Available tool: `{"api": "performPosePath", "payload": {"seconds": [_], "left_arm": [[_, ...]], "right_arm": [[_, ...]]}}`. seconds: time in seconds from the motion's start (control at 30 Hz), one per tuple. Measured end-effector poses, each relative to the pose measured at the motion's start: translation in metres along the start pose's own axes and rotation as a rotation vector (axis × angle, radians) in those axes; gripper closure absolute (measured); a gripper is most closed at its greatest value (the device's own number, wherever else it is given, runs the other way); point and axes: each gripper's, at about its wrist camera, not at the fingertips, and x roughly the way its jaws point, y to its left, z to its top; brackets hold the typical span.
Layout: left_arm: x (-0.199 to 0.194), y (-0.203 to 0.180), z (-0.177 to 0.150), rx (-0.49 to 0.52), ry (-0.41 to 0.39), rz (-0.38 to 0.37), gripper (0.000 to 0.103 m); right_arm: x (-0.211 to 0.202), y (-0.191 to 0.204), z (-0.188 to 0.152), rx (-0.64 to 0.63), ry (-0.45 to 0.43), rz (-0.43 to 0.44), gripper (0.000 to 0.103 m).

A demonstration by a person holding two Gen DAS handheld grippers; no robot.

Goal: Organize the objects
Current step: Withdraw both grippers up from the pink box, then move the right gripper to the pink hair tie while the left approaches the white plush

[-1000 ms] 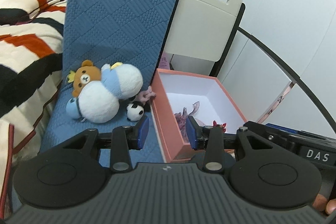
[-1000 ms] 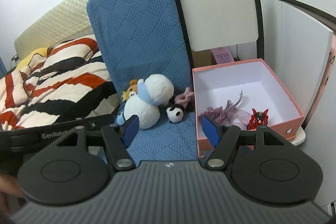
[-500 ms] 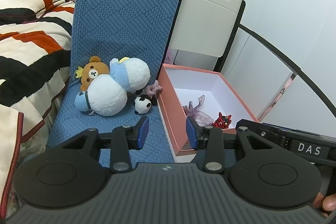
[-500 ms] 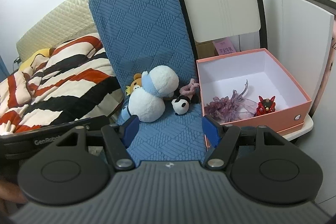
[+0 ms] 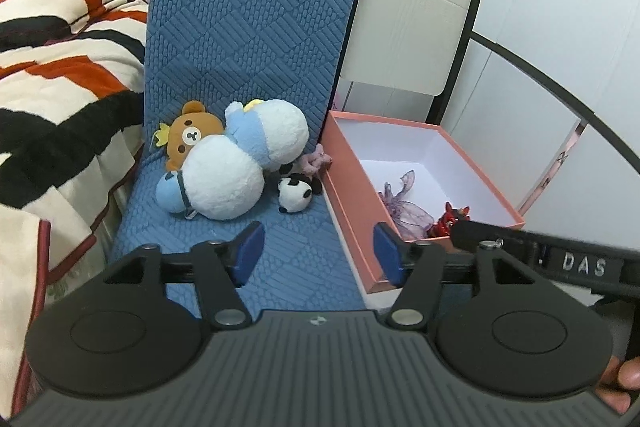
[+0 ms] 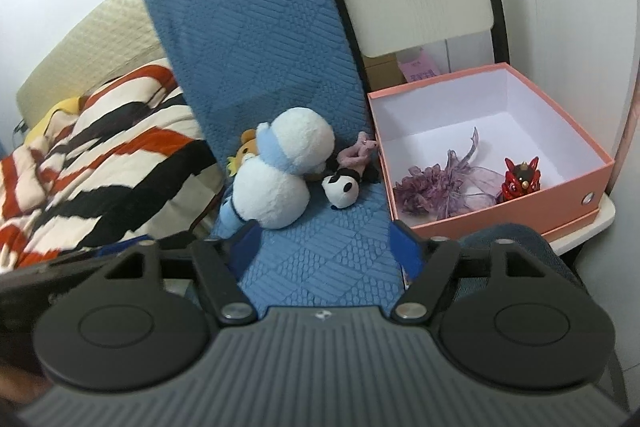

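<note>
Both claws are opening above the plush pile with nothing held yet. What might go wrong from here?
1. The panda lies tight against the snowman and pink toy; a grab may catch or drag a neighbour.
2. The snowman looks wider than either claw's gap, left claw or right claw, so a pinch may slip.
3. The two claws sit close together and could bump near the box.

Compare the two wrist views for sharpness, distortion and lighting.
Left wrist view: sharp on the plush pile and pink box; fisheye bends the black frame rail into an arc; even light, soft shadows. Right wrist view: slightly blurred overall, striped blanket smeared; blue cushion leans and bows; wall top left washed out bright.
</note>
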Motion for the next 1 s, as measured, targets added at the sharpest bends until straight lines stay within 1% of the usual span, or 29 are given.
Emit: {"api": "performPosePath", "payload": {"seconds": [0.03, 0.13, 0.23, 0.37, 0.53, 0.57, 0.63, 0.7, 0.73, 0.77, 0.83, 0.87, 0.93, 1.0], "left_arm": [[0.004, 0.002, 0.001, 0.008, 0.002, 0.005, 0.031], [0.019, 0.012, 0.004, 0.032, 0.003, 0.023, 0.024], [0.038, 0.022, 0.007, 0.048, 0.015, 0.042, 0.016], [0.068, 0.036, 0.006, 0.074, 0.003, 0.084, 0.015], [0.115, 0.057, 0.003, 0.075, 0.02, 0.14, 0.014], [0.125, 0.061, 0.003, 0.073, 0.017, 0.144, 0.014], [0.146, 0.069, 0.004, 0.079, 0.02, 0.159, 0.014], [0.165, 0.075, 0.005, 0.103, 0.019, 0.164, 0.014], [0.175, 0.077, 0.006, 0.116, 0.018, 0.169, 0.014], [0.183, 0.079, 0.007, 0.126, 0.015, 0.179, 0.014], [0.2, 0.084, 0.01, 0.141, 0.014, 0.205, 0.014], [0.208, 0.087, 0.011, 0.148, 0.014, 0.205, 0.014], [0.224, 0.092, 0.014, 0.173, 0.039, 0.213, 0.014], [0.239, 0.094, 0.017, 0.225, 0.055, 0.247, 0.014]], "right_arm": [[0.004, 0.0, 0.0, -0.004, -0.009, 0.013, 0.009], [0.023, 0.0, 0.003, 0.011, -0.004, 0.018, 0.009], [0.048, -0.006, 0.005, 0.077, 0.001, 0.022, 0.009], [0.081, -0.013, 0.009, 0.147, -0.026, 0.04, 0.009], [0.119, -0.011, 0.014, 0.165, -0.082, 0.021, 0.011], [0.128, -0.011, 0.016, 0.172, -0.084, 0.015, 0.018], [0.145, -0.014, 0.021, 0.202, -0.072, 0.014, 0.028], [0.16, -0.016, 0.024, 0.217, -0.068, 0.003, 0.034], [0.167, -0.016, 0.026, 0.217, -0.071, -0.008, 0.039], [0.175, -0.017, 0.028, 0.219, -0.071, -0.013, 0.041], [0.188, -0.018, 0.031, 0.22, -0.063, -0.025, 0.043], [0.195, -0.019, 0.033, 0.216, -0.06, -0.034, 0.047], [0.209, -0.018, 0.037, 0.2, -0.054, -0.051, 0.051], [0.222, -0.017, 0.04, 0.172, -0.047, -0.09, 0.052]]}}
